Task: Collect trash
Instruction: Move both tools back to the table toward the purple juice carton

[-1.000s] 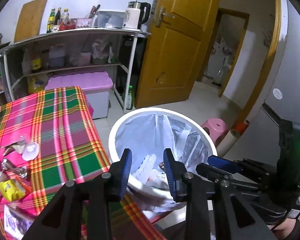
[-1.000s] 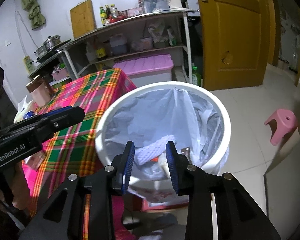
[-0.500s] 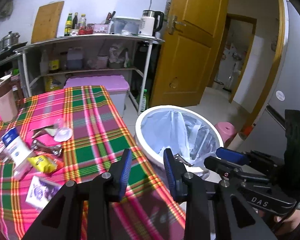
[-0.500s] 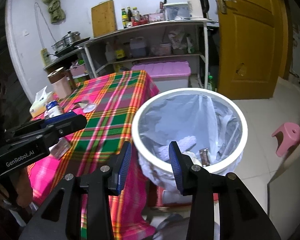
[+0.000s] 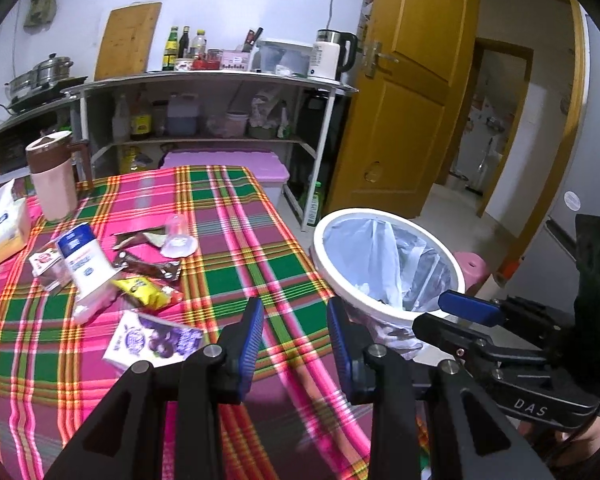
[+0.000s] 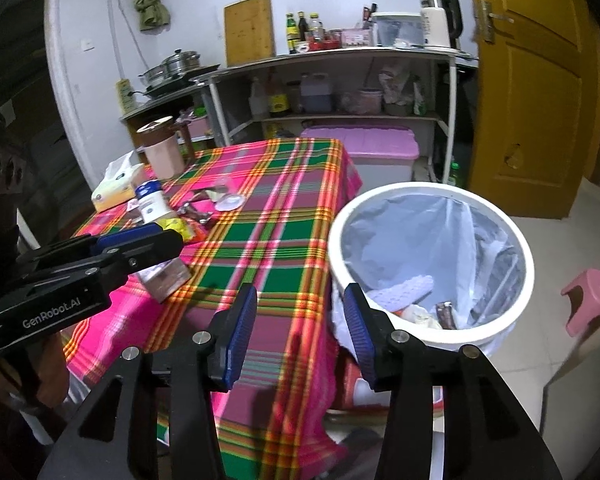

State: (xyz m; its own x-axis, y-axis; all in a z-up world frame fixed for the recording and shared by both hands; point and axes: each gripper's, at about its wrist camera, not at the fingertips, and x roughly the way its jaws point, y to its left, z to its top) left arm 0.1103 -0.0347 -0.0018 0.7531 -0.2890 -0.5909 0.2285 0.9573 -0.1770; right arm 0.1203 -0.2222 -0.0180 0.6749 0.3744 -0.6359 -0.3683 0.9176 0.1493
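Trash pile on plaid table, bin alongside, both grippers empty.

Wrappers: yellow packet (image 5: 142,291), brown wrapper (image 5: 148,267), purple carton (image 5: 153,340) cluster at 10 o'clock of the left gripper (image 5: 294,334), released. White bin (image 5: 384,268), at 2 o'clock, sits beside the table edge (image 5: 300,248), likely for short drops. Right gripper (image 6: 300,330) has just been opening, nothing between its jaws.

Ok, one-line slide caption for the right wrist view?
Empty right gripper, jaws just opening, between plaid-covered table and lined white bin holding trash.
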